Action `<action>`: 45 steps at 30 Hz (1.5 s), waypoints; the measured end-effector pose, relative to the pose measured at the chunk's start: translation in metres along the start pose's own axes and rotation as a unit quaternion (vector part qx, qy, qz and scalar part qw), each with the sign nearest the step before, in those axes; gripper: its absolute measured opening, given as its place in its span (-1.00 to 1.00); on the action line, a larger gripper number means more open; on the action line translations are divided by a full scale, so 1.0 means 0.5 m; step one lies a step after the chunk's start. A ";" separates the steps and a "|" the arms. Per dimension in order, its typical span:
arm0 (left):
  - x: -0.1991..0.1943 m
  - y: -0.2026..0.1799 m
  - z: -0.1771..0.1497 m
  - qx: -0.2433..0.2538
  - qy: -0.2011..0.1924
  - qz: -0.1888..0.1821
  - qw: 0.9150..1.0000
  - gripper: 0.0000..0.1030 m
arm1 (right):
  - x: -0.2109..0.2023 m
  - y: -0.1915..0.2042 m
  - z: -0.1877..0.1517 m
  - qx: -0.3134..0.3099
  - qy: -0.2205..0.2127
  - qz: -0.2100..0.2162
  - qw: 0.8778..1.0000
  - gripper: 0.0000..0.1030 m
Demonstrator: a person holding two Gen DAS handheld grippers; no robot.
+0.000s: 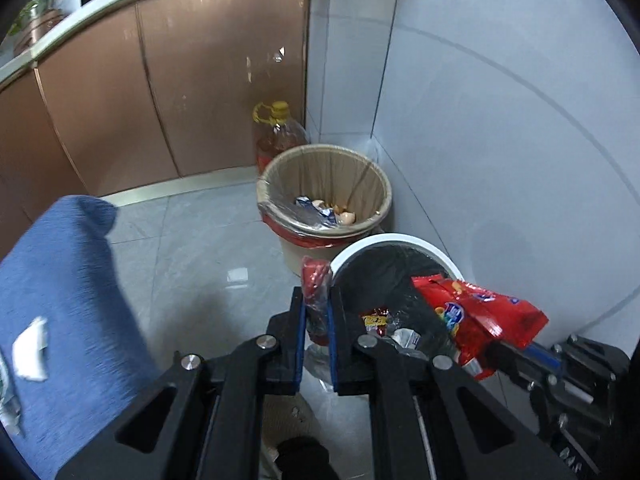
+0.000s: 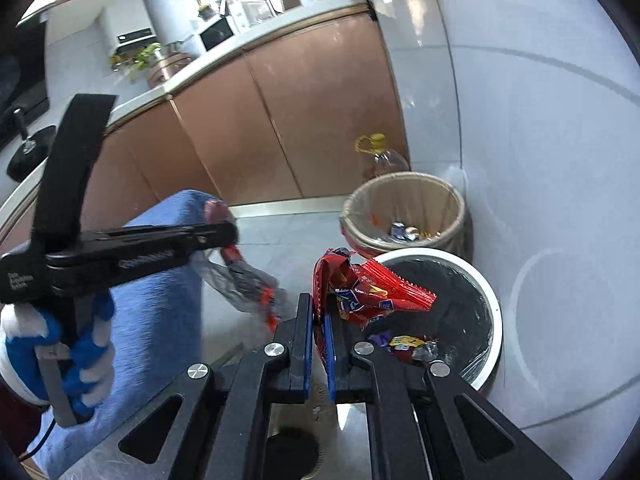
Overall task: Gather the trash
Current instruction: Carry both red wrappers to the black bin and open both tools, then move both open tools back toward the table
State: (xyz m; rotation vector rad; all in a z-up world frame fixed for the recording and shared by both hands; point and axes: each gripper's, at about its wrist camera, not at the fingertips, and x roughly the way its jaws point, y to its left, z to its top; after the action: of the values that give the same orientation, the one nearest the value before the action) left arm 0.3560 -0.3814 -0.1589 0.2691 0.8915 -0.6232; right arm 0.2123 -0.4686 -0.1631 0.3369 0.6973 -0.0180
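My left gripper [image 1: 317, 298] is shut on a crumpled clear-and-red plastic wrapper [image 1: 315, 280], held just left of the white bin [image 1: 394, 238] with the black liner. In the right wrist view this left gripper [image 2: 224, 236] dangles the wrapper [image 2: 248, 280] over the floor. My right gripper [image 2: 318, 306] is shut on a red snack bag [image 2: 376, 292], which hangs over the white bin's [image 2: 494, 320] open mouth. From the left wrist view the right gripper [image 1: 498, 350] and its red bag [image 1: 480, 312] sit at the bin's right edge. Several wrappers [image 2: 404, 342] lie inside the bin.
A beige bin [image 1: 384, 188] with a clear liner and some scraps stands behind the white one, in the corner of the tiled wall. An oil bottle [image 1: 280, 132] stands against the brown cabinets [image 1: 180, 80]. A blue cloth shape [image 1: 60, 300] fills the left. A gloved hand [image 2: 80, 352] holds the left gripper.
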 end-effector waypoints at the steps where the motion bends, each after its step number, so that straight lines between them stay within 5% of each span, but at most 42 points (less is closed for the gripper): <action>1: 0.016 -0.007 0.006 0.003 0.000 0.004 1.000 -0.81 | 0.011 -0.009 0.002 0.003 0.002 -0.002 1.000 -0.87; 12: 0.138 -0.022 0.035 -0.032 0.044 -0.051 0.997 -0.79 | 0.103 -0.069 0.002 0.018 0.033 -0.050 0.998 -0.71; 16: 0.130 -0.014 0.040 -0.047 0.034 -0.055 0.997 -0.01 | 0.093 -0.067 0.000 0.020 0.031 -0.066 0.997 -0.44; 23: 0.095 -0.010 0.041 -0.063 0.027 -0.090 0.994 -0.01 | 0.055 -0.044 -0.007 0.017 0.026 -0.080 0.996 -0.43; 31: -0.039 0.008 0.022 -0.068 -0.015 -0.092 0.993 -0.01 | -0.013 0.002 0.000 0.019 -0.004 -0.076 0.997 -0.40; 45: -0.361 0.128 -0.078 -0.097 -0.115 -0.051 0.987 -0.01 | -0.180 0.236 0.027 -0.053 -0.080 -0.009 0.995 -0.22</action>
State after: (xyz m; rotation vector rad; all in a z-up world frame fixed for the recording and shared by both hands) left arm 0.2857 -0.2416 -0.0417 -0.0252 0.7397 -0.6422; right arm 0.1667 -0.3697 -0.0617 0.2249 0.5404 -0.0251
